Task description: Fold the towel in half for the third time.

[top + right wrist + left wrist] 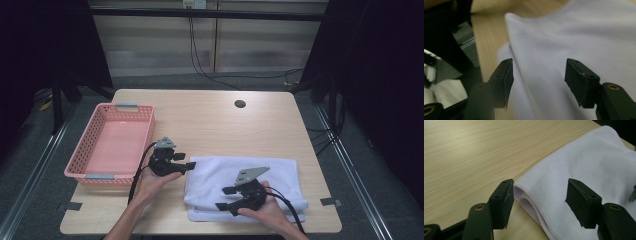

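A folded white towel (240, 182) lies on the wooden table (210, 125) near its front edge. My left gripper (186, 161) is open at the towel's left folded corner; in the left gripper view (539, 203) that hemmed corner (531, 200) sits between the jaws. My right gripper (224, 198) is open low over the front left part of the towel, pointing left. In the right gripper view (537, 82) the towel (564, 50) spreads under and between the jaws, blurred. Neither gripper holds anything.
An empty pink plastic basket (112, 145) stands at the table's left side, just left of my left hand. A round cable hole (240, 104) is in the table's far middle. Bare tabletop lies beyond the towel.
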`<action>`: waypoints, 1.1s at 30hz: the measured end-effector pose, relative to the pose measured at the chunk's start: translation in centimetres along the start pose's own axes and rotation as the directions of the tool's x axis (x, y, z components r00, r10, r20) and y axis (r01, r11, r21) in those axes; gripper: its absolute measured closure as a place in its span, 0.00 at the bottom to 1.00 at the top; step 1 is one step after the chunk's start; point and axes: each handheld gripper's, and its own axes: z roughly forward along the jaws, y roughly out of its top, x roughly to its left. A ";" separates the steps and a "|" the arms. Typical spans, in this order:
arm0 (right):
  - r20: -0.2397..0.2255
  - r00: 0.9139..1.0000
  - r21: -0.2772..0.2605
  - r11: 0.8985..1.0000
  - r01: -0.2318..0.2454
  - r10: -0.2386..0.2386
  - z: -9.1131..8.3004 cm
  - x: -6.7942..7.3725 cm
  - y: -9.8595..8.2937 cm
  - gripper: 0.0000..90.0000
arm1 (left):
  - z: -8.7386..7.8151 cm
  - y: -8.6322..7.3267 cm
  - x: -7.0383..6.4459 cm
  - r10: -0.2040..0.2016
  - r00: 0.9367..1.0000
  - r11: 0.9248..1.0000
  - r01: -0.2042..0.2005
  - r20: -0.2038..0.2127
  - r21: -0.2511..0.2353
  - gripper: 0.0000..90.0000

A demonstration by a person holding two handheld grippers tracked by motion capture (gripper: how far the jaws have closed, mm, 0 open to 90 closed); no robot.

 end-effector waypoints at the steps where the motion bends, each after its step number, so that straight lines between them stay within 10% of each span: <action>1: -0.006 1.000 0.009 1.000 0.007 -0.007 0.6 0.2 0.3 0.44 | 0.1 -0.1 0.0 0.005 1.000 1.000 -0.005 -0.006 0.006 0.43; 14: -0.133 0.978 0.073 0.982 0.172 -0.162 6.6 2.2 3.0 0.51 | 0.3 -0.6 0.3 0.011 1.000 0.999 -0.011 -0.004 0.042 0.43; 26: -0.061 0.968 0.037 0.968 0.247 -0.245 6.8 3.5 1.0 0.47 | -0.2 -0.4 1.3 -0.037 0.999 0.999 0.037 -0.026 -0.007 0.42; 33: 0.018 0.940 0.023 0.940 0.341 -0.341 6.9 4.4 0.3 0.50 | -0.3 -0.4 1.8 -0.052 0.998 0.999 0.052 -0.031 -0.011 0.42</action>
